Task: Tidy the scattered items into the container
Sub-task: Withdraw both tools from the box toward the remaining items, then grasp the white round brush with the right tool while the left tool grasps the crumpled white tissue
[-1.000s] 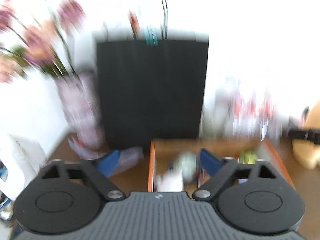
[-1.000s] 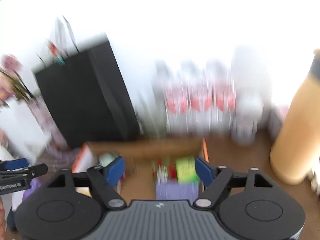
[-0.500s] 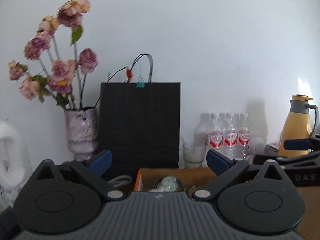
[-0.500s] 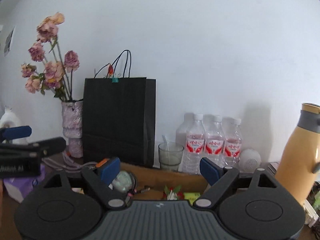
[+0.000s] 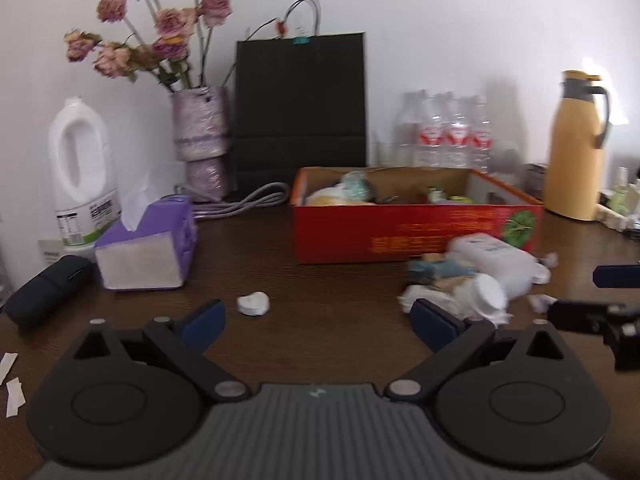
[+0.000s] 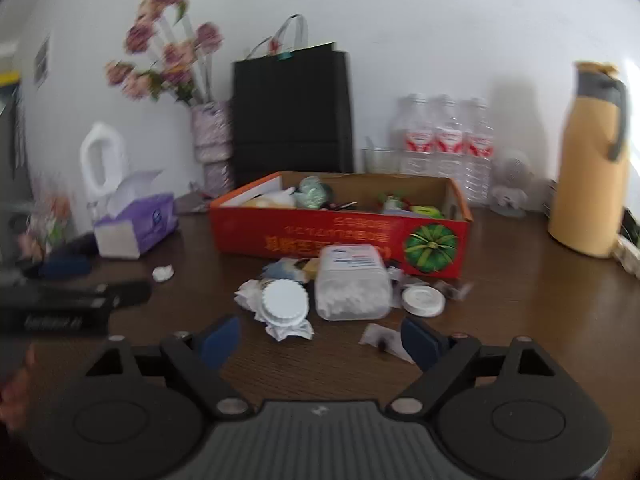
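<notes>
Left wrist view: left gripper [image 5: 316,318] spread wide, empty, over bare dark counter [image 5: 340,292]; one white scrap [image 5: 253,303] lies just ahead. Right gripper [image 6: 320,338] also holds nothing, its jaws closing slightly, near the scattered pile: white lid [image 6: 285,302], clear tub [image 6: 352,282]. Pile touches the red box's [image 6: 340,236] front wall; counter left of it lies free.

Dark wood table [image 6: 520,320] – red box [image 6: 340,236], tissue pack [image 6: 136,228], clear tub [image 6: 352,284], yellow jug [image 6: 592,160]

Left hand-held gripper [image 5: 318,314] wide open; right hand-held gripper [image 6: 320,336] closing slightly, empty
</notes>
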